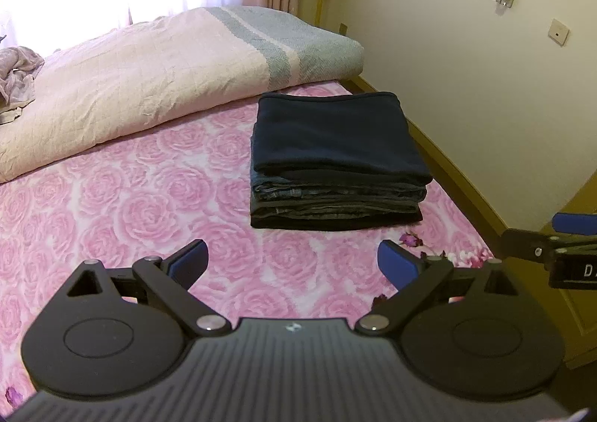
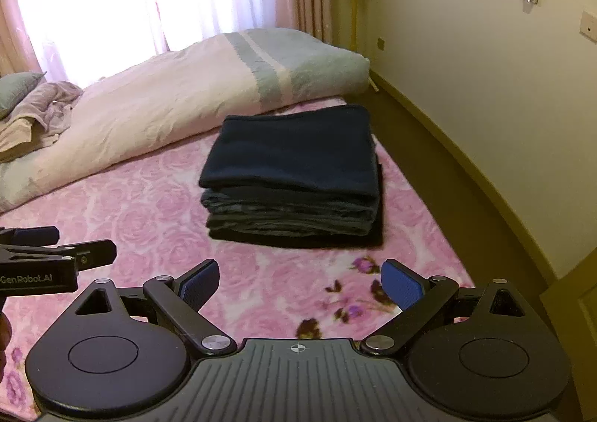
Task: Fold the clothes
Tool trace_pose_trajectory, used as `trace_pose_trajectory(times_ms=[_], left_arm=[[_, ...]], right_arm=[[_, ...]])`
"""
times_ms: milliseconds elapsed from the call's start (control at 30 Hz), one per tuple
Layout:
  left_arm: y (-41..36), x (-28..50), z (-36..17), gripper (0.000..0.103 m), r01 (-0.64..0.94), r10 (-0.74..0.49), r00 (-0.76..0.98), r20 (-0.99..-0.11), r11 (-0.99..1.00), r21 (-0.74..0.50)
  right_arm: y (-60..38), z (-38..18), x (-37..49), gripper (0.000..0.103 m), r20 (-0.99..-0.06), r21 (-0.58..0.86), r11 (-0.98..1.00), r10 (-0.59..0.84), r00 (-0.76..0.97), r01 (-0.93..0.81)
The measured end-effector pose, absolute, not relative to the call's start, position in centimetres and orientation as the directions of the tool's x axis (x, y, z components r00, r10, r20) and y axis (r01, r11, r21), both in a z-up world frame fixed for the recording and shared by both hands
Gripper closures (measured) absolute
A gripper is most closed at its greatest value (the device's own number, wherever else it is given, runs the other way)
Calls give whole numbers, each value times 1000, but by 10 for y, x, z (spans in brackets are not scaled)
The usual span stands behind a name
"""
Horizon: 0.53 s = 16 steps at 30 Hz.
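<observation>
**Stack folded, both hands free**

Left hand-held gripper (image 1: 293, 263): jaws wide apart, nothing held; right hand-held gripper (image 2: 300, 282): same, wide apart, empty; both hovering over the bed (image 1: 123, 205), side by side, clear of the cloth.

Stack of folded clothes (image 1: 335, 161) straight ahead of both, past the fingertips, slightly right of centre for the left one; sitting on the pink rose-print cover near the bed's wall-side edge, rolled duvet (image 1: 149, 78) beyond it.

Step, by the look of it: between garments, or done; no unfolded piece within reach. Crumpled lilac fabric (image 2: 48, 105) far ahead-left; cannot tell if it belongs to the task. Next move likely needs a new garment fetched and spread flat on open cover short of the stack.

Stack itself: several dark layers, navy fleece-like piece on top, denim-grey ones under, black at bottom; edges fairly square, near-side folds aligned, top smooth.
</observation>
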<state>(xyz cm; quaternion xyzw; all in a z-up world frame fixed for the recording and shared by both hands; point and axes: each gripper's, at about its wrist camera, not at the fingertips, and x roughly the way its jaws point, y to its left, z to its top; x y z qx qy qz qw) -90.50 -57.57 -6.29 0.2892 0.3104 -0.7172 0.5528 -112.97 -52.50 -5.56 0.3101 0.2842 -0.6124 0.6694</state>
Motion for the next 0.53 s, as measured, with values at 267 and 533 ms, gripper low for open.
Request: trace_pose_trajectory(times_ms=[267, 533], left_arm=[[-579, -934, -63, 7, 971, -607, -202, -769, -226, -77], [-580, -950, -67, 7, 966, -602, -194, -775, -254, -44]], right_arm=[[-532, -55, -1154, 7, -765, 67, 37, -639, 75, 997], [-537, -62, -1167, 7, -772, 92, 35, -629, 94, 995]])
